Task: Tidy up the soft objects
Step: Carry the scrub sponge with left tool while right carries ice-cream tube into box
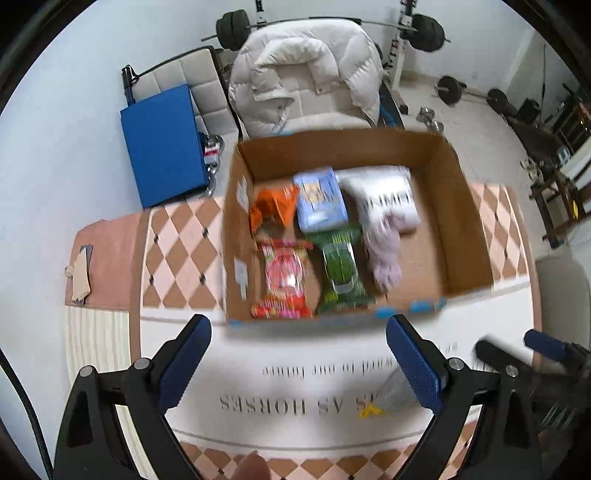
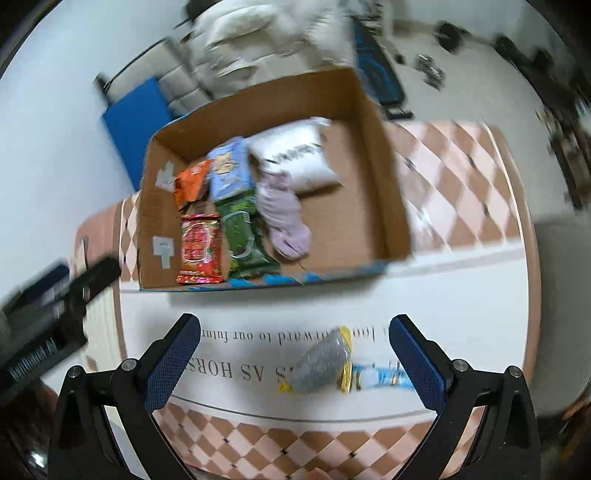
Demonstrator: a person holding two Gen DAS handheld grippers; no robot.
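An open cardboard box (image 1: 465, 221) (image 2: 388, 206) stands on the table. Inside lie a red snack bag (image 1: 284, 280) (image 2: 201, 249), a green bag (image 1: 338, 271) (image 2: 243, 232), an orange bag (image 1: 273, 206) (image 2: 190, 182), a blue pack (image 1: 319, 199) (image 2: 229, 168), a white pack (image 1: 388, 197) (image 2: 295, 158) and a lilac fluffy sock (image 1: 386, 254) (image 2: 284, 218). A grey scouring pad in yellow-edged wrapping (image 2: 325, 363) (image 1: 391, 395) lies on the cloth in front of the box. My left gripper (image 1: 299, 369) is open above the cloth, nothing between its fingers. My right gripper (image 2: 295, 369) is open, the pad lying between its fingers.
The table carries a checked cloth (image 1: 177, 258) with a white printed band. Behind stand a chair with a white padded jacket (image 1: 306, 74), a blue board (image 1: 162, 144) and barbell weights (image 1: 426, 33). The right gripper's tips (image 1: 517, 350) show at the left view's right edge.
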